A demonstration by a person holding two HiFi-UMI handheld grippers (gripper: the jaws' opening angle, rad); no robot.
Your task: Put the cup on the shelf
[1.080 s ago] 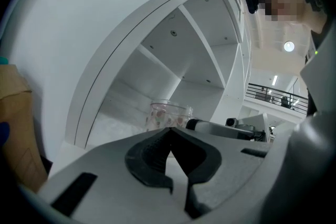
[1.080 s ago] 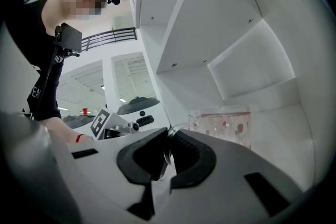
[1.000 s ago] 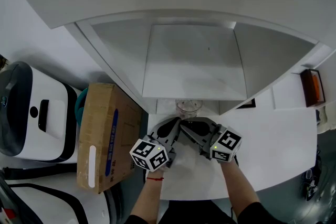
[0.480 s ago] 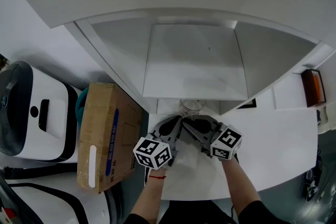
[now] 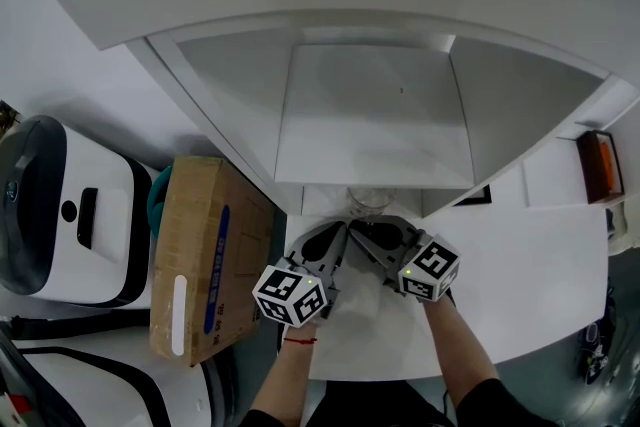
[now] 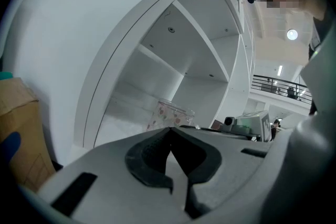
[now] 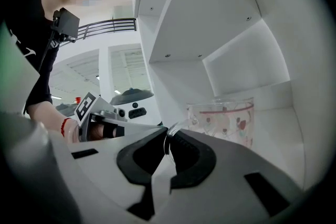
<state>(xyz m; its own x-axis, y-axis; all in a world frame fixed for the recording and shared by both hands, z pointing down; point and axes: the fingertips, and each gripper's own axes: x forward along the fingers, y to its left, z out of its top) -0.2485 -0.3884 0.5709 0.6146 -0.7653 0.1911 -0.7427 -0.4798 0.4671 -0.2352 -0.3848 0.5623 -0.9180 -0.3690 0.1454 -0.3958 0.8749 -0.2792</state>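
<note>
Head view – shelf (image 5: 372,115): white, smooth, matte; curved front with slanted dividers, filling 12 o'clock.
Head view – cup (image 5: 370,200): clear, round rim, just below the middle board's front edge, at 12 o'clock from both grippers.
Head view – left gripper (image 5: 340,233): grey, marker cube at its 7 o'clock; tip nearly touching the right one.
Head view – right gripper (image 5: 357,233): grey, marker cube at its 4 o'clock; tip at the cup.
Head view – table (image 5: 530,265): white, flat, under both forearms.
Head view – box (image 5: 205,255): brown cardboard, oblong, with a blue stripe, at 9 o'clock from the grippers.
Head view – machine (image 5: 60,210): white rounded shell with a dark top, at the far 9 o'clock edge.
Left gripper view – left gripper (image 6: 169,136): black ribbed pads pressed together, nothing between them.
Left gripper view – cup (image 6: 170,114): transparent with small red prints, at 12 o'clock just past the tips, in the mouth of the lowest compartment; base hidden.
Left gripper view – right gripper (image 6: 245,124): at 3 o'clock, its tips hidden.
Right gripper view – right gripper (image 7: 167,141): pads clamped on the cup's thin clear handle.
Right gripper view – cup (image 7: 226,120): glassy cylinder with a pink band and red heart prints, at 2 o'clock, against the white shelf wall; base hidden.
Right gripper view – left gripper (image 7: 102,123): at 9 o'clock, held by a hand.
</note>
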